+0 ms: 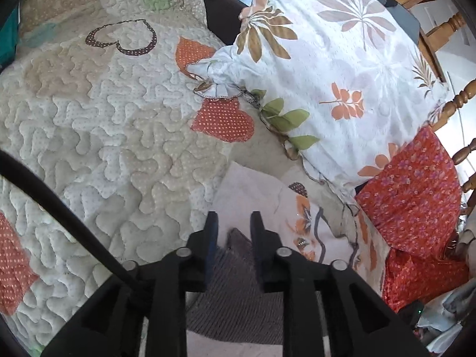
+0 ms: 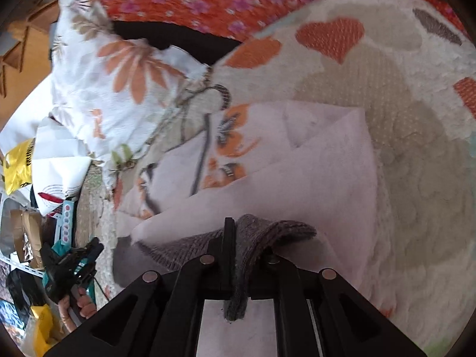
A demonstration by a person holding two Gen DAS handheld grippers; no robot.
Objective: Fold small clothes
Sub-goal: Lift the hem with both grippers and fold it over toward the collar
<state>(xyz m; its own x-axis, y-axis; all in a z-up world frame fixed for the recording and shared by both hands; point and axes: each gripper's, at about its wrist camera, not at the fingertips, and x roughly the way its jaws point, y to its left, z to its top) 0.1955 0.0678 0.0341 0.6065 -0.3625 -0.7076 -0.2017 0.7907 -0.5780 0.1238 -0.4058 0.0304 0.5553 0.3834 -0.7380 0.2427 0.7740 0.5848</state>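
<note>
A small grey knit garment (image 2: 267, 233) lies on a folded pale pink cloth with orange butterfly print (image 2: 312, 163) on the quilted bed. My right gripper (image 2: 238, 232) is shut on the garment's edge, which drapes over its right finger and hangs down between the jaws. In the left wrist view the same grey knit garment (image 1: 235, 285) lies under my left gripper (image 1: 235, 226). That gripper's jaws stand a little apart, with the garment's corner showing in the gap and no pad pressing on it. The pink cloth (image 1: 253, 187) lies just beyond.
The heart-patterned quilt (image 1: 119, 119) spreads to the left. A floral pillow (image 1: 342, 74) and red flowered fabric (image 1: 416, 193) crowd the right, beside a wooden bed rail (image 1: 458, 98). A hand holding a teal-black tool (image 2: 71, 267), bags and clutter (image 2: 20, 163) lie off the bed's edge.
</note>
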